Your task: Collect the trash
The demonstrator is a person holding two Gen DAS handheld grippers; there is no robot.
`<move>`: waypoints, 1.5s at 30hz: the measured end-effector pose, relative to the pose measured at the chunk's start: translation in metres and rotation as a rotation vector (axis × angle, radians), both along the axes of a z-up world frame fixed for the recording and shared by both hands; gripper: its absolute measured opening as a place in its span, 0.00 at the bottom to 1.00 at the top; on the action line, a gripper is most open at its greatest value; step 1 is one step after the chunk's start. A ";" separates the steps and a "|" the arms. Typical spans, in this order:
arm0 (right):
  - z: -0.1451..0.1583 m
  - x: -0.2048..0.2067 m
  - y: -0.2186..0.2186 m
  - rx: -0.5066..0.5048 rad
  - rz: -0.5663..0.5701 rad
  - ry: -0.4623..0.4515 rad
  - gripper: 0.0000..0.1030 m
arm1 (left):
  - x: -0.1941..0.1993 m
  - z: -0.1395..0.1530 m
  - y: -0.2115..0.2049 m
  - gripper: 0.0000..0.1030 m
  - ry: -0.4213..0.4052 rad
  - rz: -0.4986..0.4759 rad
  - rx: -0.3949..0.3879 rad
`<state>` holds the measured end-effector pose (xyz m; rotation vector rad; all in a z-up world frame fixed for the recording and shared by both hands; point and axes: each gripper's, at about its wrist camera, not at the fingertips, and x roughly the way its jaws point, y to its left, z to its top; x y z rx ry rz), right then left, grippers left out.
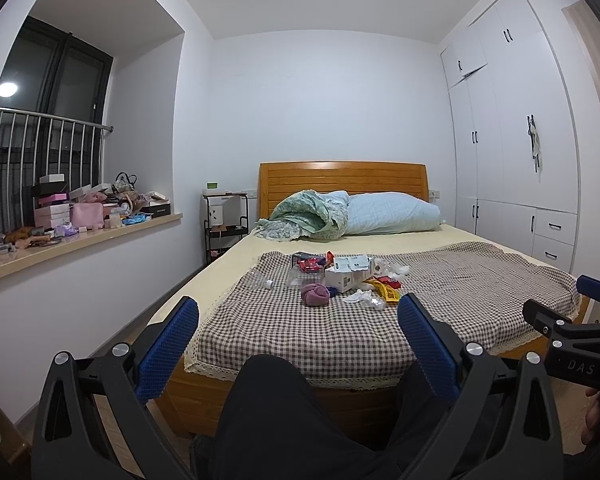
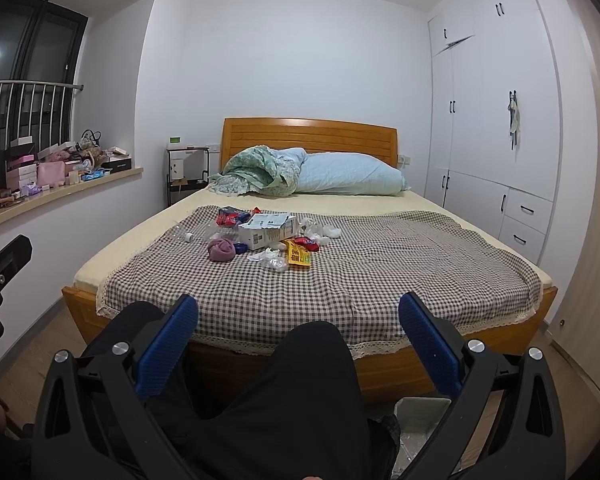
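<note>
A pile of trash lies on the checked cloth on the bed: a white carton, red wrappers, a yellow packet, crumpled clear plastic, a clear bottle and a purple rolled cloth. The same pile shows in the right wrist view, with the carton and yellow packet. My left gripper is open and empty, well short of the pile. My right gripper is open and empty, also short of the bed.
A grey bin with a plastic liner stands on the floor by the bed's foot. My dark-trousered legs fill the foreground. A cluttered window sill is at left, white wardrobes at right, pillow and quilt at the headboard.
</note>
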<state>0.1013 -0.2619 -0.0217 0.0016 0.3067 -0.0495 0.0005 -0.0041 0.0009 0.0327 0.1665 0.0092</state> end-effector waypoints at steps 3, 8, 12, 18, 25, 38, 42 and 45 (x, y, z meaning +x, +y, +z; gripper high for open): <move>0.000 -0.001 0.000 0.002 0.001 0.002 0.94 | 0.000 0.000 0.000 0.94 -0.001 0.000 0.000; 0.002 -0.001 -0.001 0.004 0.000 0.001 0.94 | 0.000 0.000 0.001 0.94 -0.003 0.001 0.000; 0.002 0.000 -0.001 0.007 0.002 0.003 0.94 | 0.000 0.000 0.001 0.94 -0.004 0.003 0.001; 0.003 0.000 -0.002 0.010 0.001 0.008 0.94 | 0.001 -0.001 0.001 0.94 -0.002 0.006 -0.002; 0.003 0.000 -0.002 0.013 0.001 0.006 0.94 | 0.000 -0.001 0.002 0.94 -0.003 0.009 -0.005; 0.003 -0.001 -0.002 0.014 0.000 0.008 0.94 | 0.003 -0.002 0.003 0.94 0.007 0.004 -0.006; 0.002 0.000 -0.003 0.017 -0.002 0.013 0.94 | 0.004 -0.003 0.003 0.94 0.011 0.001 -0.005; 0.001 0.001 -0.003 0.018 0.002 0.018 0.94 | 0.006 -0.004 0.003 0.94 0.018 -0.001 -0.006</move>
